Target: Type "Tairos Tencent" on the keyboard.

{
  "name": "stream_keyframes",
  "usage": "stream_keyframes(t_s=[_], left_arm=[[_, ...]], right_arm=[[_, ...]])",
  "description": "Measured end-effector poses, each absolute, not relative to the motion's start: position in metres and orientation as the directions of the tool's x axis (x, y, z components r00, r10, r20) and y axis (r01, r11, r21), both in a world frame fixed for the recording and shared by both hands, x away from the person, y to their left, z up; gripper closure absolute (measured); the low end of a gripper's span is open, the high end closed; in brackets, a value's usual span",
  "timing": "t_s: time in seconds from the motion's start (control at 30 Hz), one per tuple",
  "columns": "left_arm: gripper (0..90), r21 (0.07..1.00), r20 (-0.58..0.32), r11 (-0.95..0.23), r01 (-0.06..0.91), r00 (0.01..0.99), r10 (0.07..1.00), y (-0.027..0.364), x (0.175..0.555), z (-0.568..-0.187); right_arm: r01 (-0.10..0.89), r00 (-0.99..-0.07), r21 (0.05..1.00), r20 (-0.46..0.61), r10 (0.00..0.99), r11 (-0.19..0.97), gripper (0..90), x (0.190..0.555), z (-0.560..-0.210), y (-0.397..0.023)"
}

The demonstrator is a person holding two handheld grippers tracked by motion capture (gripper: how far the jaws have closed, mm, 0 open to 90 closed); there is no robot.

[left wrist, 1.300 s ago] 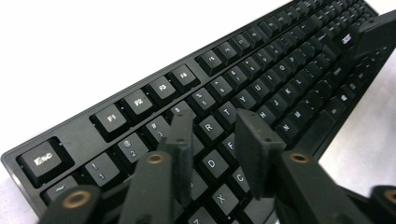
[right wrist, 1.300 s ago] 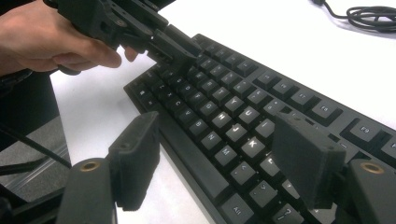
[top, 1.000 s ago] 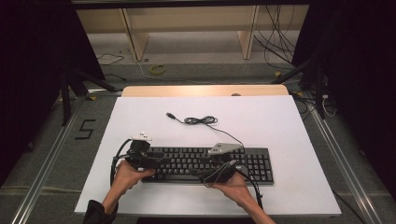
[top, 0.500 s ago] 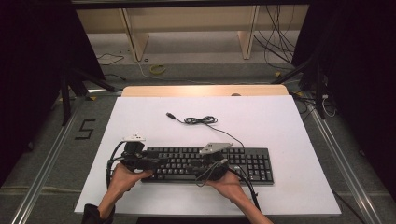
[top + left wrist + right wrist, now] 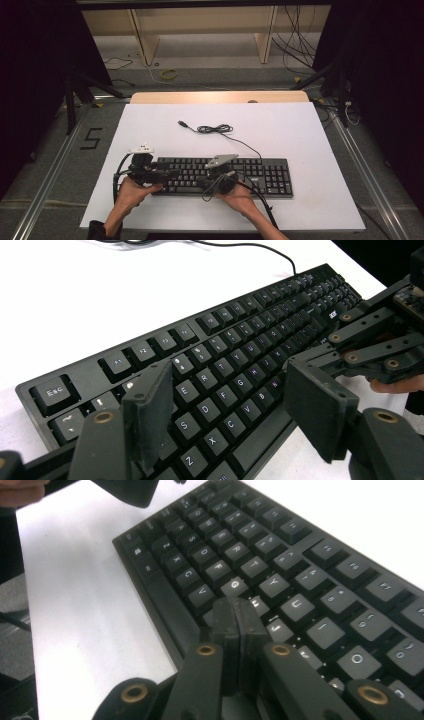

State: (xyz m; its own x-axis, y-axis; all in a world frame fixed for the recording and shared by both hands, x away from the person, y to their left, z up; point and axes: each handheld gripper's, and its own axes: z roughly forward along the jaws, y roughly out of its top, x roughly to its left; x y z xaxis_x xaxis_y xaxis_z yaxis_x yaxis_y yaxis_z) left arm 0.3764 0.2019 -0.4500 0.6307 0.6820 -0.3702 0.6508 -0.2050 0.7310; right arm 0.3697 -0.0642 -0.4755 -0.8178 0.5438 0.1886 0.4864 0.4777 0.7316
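We see a white table. On it: a black keyboard near the front edge, w/ its cable coiled just behind.

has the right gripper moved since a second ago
Yes. In the high view the right gripper has slid left along the keyboard, away from the number pad toward its middle; its jaws have just closed, with nothing between them.

The left gripper has black jaws with flat dark pads. Brass-coloured rivets sit behind them. A dark sleeve covers the left arm.
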Motion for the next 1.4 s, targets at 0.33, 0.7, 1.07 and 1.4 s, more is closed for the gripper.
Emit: stream_keyframes(t_s=[0.33,0.7,1.07,1.4], left_arm=[[34.8,0.741,-0.368,-0.202,0.64,0.639,0.675,0.202,0.373,-0.45],[35.0,0.749,-0.365,-0.201,0.632,0.646,0.671,0.203,0.369,-0.451],[35.1,0.754,-0.353,-0.207,0.623,0.65,0.673,0.203,0.371,-0.45],[34.9,0.754,-0.351,-0.207,0.623,0.65,0.674,0.201,0.372,-0.451]], right_arm=[[0.487,-0.818,0.718,0.175,0.548,0.497,90.0,0.371,-0.48,-0.061],[0.483,-0.818,0.712,0.158,0.554,0.509,90.0,0.37,-0.483,-0.059],[0.506,-0.801,0.737,0.208,0.562,0.448,85.0,0.369,-0.475,-0.067],[0.516,-0.786,0.762,0.241,0.569,0.39,72.6,0.369,-0.467,-0.083]])
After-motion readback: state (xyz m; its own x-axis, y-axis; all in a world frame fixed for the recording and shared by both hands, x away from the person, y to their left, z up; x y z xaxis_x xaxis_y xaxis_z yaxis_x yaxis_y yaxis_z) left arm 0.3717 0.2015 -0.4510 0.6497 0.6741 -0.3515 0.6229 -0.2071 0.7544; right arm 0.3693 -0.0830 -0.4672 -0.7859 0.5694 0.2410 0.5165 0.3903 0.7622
